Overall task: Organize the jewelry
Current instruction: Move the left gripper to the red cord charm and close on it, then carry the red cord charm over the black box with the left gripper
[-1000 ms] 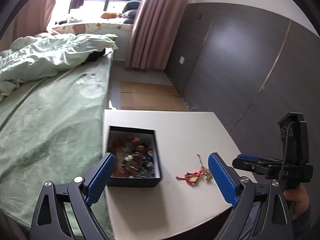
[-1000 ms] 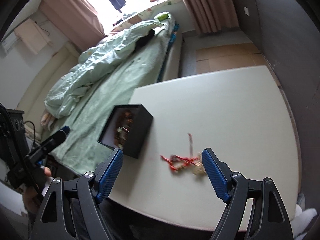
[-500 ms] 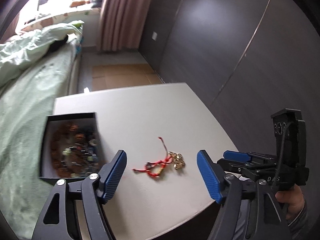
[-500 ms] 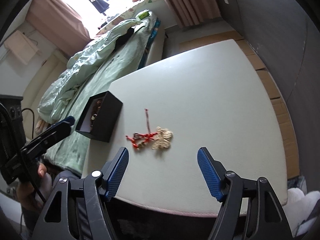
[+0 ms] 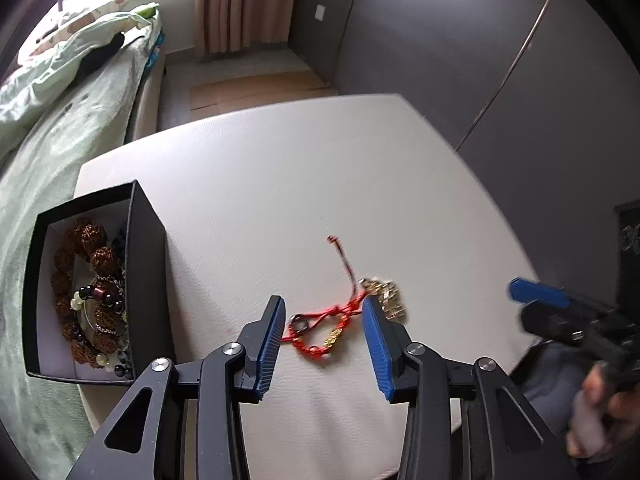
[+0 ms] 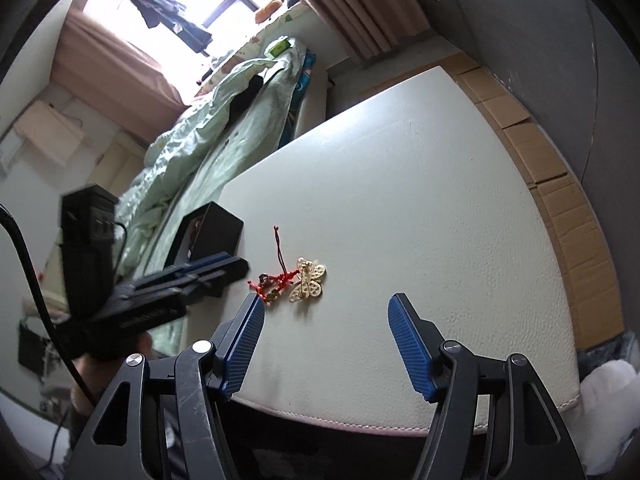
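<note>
A red cord bracelet [image 5: 320, 328] with small gold and dark charms lies on the white table [image 5: 280, 184], touching a gold butterfly brooch [image 5: 386, 296]. My left gripper [image 5: 324, 312] is open, low over the table, its blue pads either side of the bracelet. A black jewelry box [image 5: 148, 248] at the table's left edge holds several brown and mixed bead bracelets [image 5: 92, 288]. In the right wrist view the bracelet [image 6: 276, 280] and brooch [image 6: 307, 279] lie ahead of my open, empty right gripper [image 6: 326, 312]; the box [image 6: 216, 232] is beyond them.
A bed with green bedding [image 5: 60, 120] runs along the table's left side. A dark grey wardrobe wall [image 5: 460, 40] stands to the right. Cardboard sheets [image 6: 560, 200] lie on the floor by the table's far side.
My left gripper has swung right from the box and come down over the red bracelet, its pads now closer together. My right gripper has moved nearer the brooch.
</note>
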The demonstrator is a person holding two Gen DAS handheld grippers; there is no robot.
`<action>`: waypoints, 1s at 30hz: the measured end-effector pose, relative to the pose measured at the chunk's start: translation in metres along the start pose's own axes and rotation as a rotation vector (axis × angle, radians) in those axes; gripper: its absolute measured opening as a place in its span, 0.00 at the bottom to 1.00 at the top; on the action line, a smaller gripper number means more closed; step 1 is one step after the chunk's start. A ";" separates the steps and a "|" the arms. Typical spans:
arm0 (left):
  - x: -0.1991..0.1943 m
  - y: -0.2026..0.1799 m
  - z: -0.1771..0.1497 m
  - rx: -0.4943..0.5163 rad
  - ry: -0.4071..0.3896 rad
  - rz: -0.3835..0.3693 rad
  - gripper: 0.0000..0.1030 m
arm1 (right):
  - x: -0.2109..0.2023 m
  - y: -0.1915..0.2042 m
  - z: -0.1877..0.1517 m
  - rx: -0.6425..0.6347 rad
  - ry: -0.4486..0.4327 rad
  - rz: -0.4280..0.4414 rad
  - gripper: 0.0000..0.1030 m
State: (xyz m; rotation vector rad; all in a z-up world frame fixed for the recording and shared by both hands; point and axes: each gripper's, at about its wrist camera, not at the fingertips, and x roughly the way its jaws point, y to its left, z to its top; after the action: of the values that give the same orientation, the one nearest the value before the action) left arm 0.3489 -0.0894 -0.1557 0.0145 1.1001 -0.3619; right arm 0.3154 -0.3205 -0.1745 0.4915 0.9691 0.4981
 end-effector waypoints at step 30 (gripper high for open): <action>-0.021 0.029 0.014 -0.067 -0.012 -0.079 0.04 | 0.056 0.016 0.019 -0.031 0.062 0.120 0.56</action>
State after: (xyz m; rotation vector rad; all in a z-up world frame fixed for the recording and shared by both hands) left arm 0.3614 -0.0592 -0.1360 -0.0905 1.1021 -0.3952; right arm 0.3554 -0.2774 -0.1923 0.5105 0.9933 0.6387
